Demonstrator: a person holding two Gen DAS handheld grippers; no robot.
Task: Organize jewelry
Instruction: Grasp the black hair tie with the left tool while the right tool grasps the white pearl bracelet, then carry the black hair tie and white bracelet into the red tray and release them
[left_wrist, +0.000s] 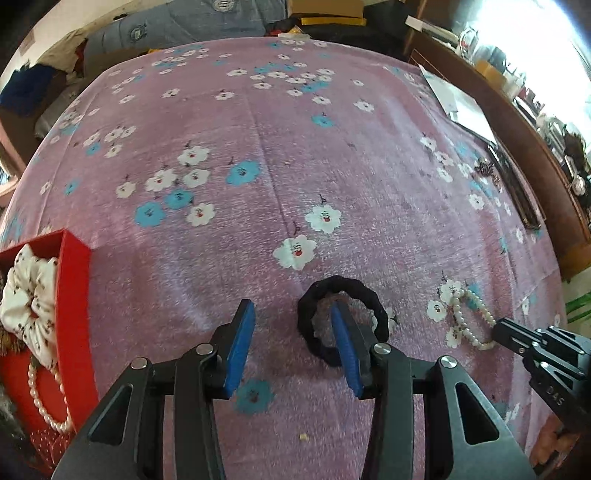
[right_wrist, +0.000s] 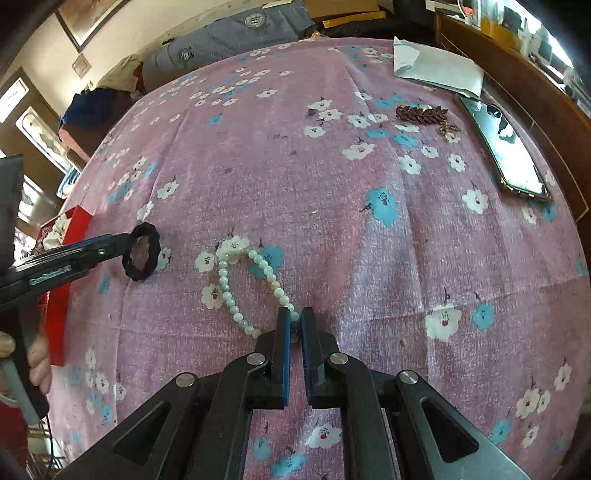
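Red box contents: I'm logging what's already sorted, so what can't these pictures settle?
- Left wrist view: red box cut by the frame edge; only a floral scrunchie and pearl strand show.
- Right wrist view: box mostly hidden behind the left tool.
- Brown jewelry: too small to identify.

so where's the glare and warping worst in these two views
Left wrist view: the window at upper right blows out white, and the floral cloth bulges from fisheye. Right wrist view: glare reflects off the phone, edges curve and darken.
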